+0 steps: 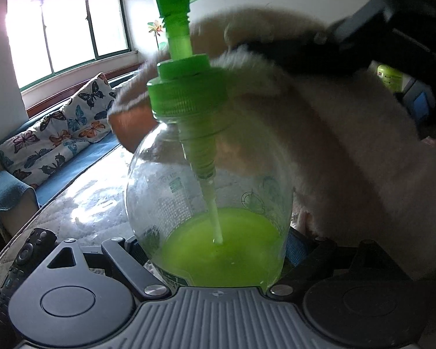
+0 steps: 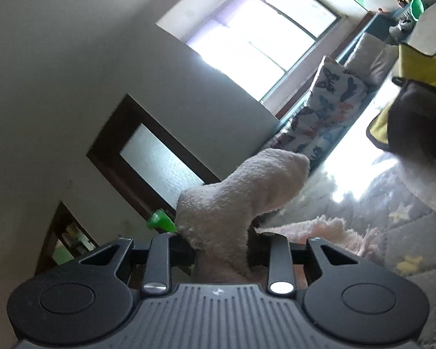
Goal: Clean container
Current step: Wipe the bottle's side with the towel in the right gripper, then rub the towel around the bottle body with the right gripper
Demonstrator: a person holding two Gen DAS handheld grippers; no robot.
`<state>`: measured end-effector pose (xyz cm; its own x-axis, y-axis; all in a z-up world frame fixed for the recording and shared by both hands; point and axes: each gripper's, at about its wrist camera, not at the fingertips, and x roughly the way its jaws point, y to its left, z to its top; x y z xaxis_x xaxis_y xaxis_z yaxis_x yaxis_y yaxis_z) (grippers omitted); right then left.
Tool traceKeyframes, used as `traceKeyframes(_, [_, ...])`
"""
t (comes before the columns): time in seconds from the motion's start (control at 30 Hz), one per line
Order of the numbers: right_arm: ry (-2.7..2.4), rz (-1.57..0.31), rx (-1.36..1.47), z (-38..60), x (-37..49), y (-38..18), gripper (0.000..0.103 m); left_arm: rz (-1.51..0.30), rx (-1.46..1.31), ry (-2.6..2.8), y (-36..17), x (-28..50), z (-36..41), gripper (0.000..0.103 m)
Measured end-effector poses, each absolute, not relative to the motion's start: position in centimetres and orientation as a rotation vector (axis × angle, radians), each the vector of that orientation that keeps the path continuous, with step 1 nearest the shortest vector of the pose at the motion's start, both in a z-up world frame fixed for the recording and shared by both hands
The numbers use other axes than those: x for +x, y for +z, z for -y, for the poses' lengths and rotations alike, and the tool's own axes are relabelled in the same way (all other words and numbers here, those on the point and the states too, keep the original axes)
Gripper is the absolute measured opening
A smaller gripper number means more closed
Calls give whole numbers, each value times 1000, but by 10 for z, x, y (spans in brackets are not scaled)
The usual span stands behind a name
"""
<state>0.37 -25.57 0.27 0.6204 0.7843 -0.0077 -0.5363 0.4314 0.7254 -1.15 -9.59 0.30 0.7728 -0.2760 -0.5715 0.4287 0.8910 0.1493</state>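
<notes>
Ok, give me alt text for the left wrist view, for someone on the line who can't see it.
The left gripper grips a clear pump bottle with a green pump head and green liquid pooled low inside. The right gripper presses a fluffy pale cloth against the bottle's far shoulder. Behind are a butterfly-print cushion and a bright window.

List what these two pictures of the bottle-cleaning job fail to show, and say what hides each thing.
1. Bottle base, left wrist view: the left tongs cover it.
2. Bottle's far side, same view: the cloth drapes over it, blurred.
3. Right tongs tips, right wrist view: buried in the cloth.
4. Bottle label text: too small, seen from behind.
</notes>
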Motion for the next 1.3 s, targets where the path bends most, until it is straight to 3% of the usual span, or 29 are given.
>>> traceKeyframes(0.53, [676, -553, 783, 261, 24, -16, 30, -571, 283, -387, 0, -16, 101, 91])
traceKeyframes(0.87, [602, -635, 648, 252, 26, -17, 30, -571, 282, -385, -2, -11, 96, 91])
traceKeyframes(1.03, [605, -584, 606, 250, 19, -10, 30, -572, 281, -384, -2, -12, 98, 91])
traceKeyframes(1.3, [836, -383, 776, 265, 3, 5, 30, -574, 278, -385, -2, -14, 100, 91])
